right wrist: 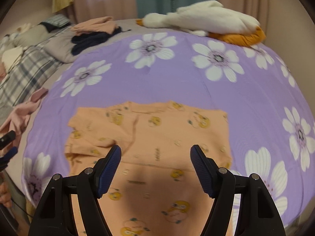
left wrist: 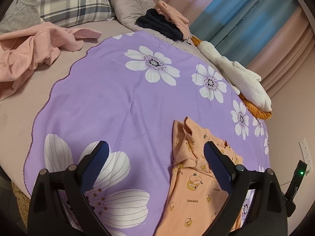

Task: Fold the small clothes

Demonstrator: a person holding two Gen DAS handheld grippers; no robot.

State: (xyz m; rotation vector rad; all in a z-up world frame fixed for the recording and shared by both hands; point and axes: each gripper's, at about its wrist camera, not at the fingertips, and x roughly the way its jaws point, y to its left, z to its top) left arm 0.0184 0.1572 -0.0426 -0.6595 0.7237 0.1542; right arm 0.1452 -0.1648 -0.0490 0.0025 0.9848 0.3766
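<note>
both grippers spread (empty) — orange garment (right wrist: 149, 137) under right gripper (right wrist: 155, 157), beside left gripper (left wrist: 156, 153).

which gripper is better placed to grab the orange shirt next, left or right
Right, probably. The right gripper hangs open directly over the orange shirt, while the left gripper is open mostly over bare purple sheet.
</note>
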